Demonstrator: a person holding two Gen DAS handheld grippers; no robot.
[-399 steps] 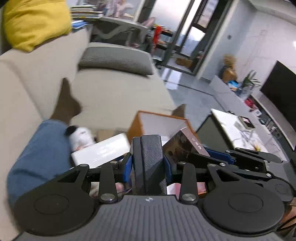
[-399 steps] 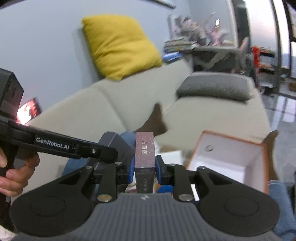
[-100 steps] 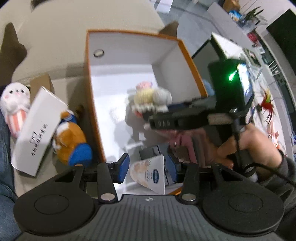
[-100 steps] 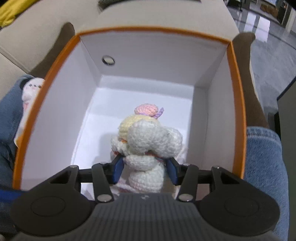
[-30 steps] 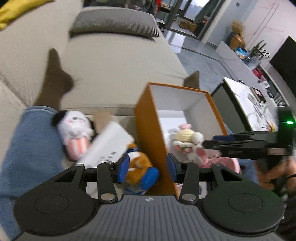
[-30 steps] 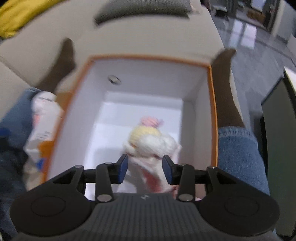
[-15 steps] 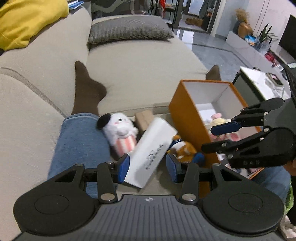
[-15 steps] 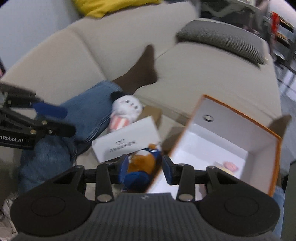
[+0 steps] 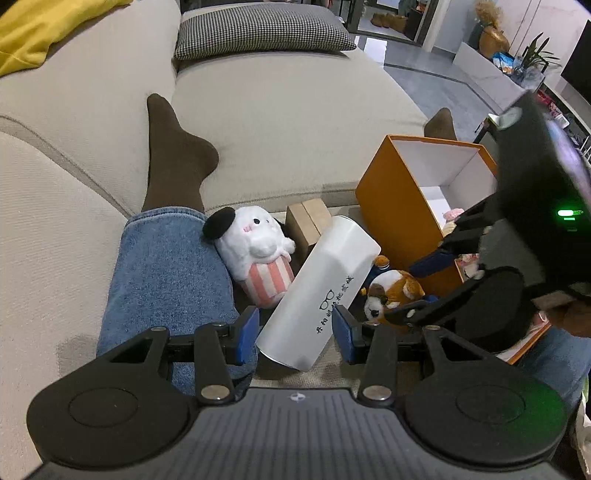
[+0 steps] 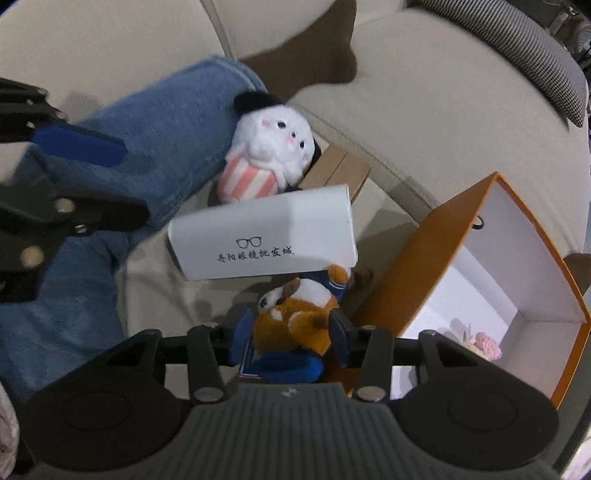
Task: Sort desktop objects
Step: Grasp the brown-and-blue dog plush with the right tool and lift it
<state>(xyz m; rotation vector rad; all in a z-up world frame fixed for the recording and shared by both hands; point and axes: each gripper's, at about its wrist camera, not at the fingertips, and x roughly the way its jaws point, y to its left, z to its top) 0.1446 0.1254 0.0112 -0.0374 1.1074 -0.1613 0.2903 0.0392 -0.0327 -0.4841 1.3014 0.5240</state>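
A white glasses case point(image 9: 321, 288) lies on the sofa between my open left gripper's point(image 9: 295, 332) blue pads, its near end between them. My right gripper point(image 10: 293, 332) is open with its pads on either side of an orange-brown plush animal point(image 10: 295, 317), which also shows in the left wrist view point(image 9: 391, 291). A white plush in a striped cup point(image 9: 258, 254) leans on a jeans leg. An orange box point(image 9: 402, 218) stands at the right, with a knitted doll point(image 10: 484, 343) inside.
A small brown cardboard box point(image 9: 308, 221) sits behind the glasses case. A person's jeans leg point(image 9: 166, 273) and brown sock point(image 9: 173, 155) lie at the left. A checked grey cushion point(image 9: 258, 29) and a yellow pillow point(image 9: 40, 26) rest on the beige sofa.
Both grippers dropped toward the objects. The left now straddles the glasses case. The right swung from the orange box to straddle the orange-brown plush.
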